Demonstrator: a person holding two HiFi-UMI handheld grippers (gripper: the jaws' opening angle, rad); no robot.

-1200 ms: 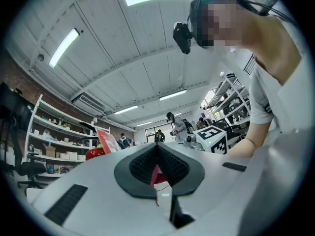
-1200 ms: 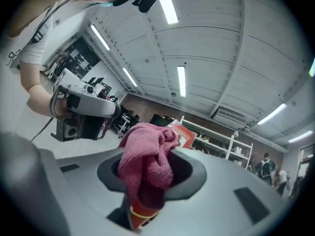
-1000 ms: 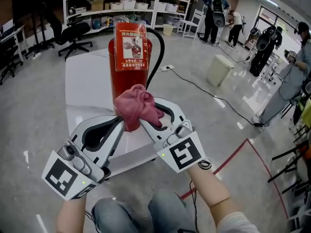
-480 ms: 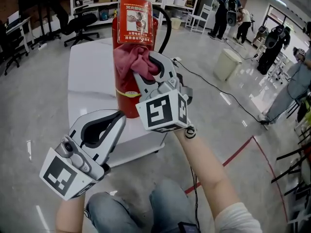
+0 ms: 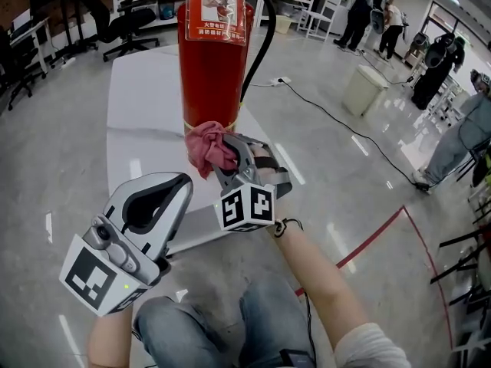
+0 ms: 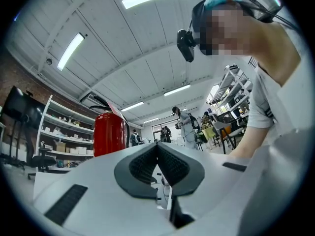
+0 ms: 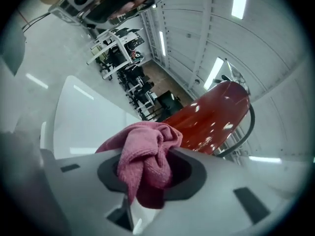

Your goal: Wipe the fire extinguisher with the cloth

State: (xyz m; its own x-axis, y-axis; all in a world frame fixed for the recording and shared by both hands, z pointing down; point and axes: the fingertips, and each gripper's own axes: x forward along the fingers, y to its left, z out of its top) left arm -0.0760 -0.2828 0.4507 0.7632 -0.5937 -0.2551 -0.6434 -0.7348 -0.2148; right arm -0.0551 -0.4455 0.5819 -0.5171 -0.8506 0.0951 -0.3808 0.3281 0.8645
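Right hand-held gripper [image 5: 224,150] clamps pink cloth [image 5: 204,144] against red fire extinguisher [image 5: 211,79]; left hand-held gripper [image 5: 182,182] closed, empty; tag [image 5: 217,8] print illegible.

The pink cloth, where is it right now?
In the head view the pink cloth sits near the middle, pinched in the right tongs, right at the lower end of the red fire extinguisher on the white table.

My left claw [image 5: 178,186] hangs low with jaws pressed together, while my right claw [image 5: 234,152], arm stretched forward, clamps the cloth [image 5: 205,144].
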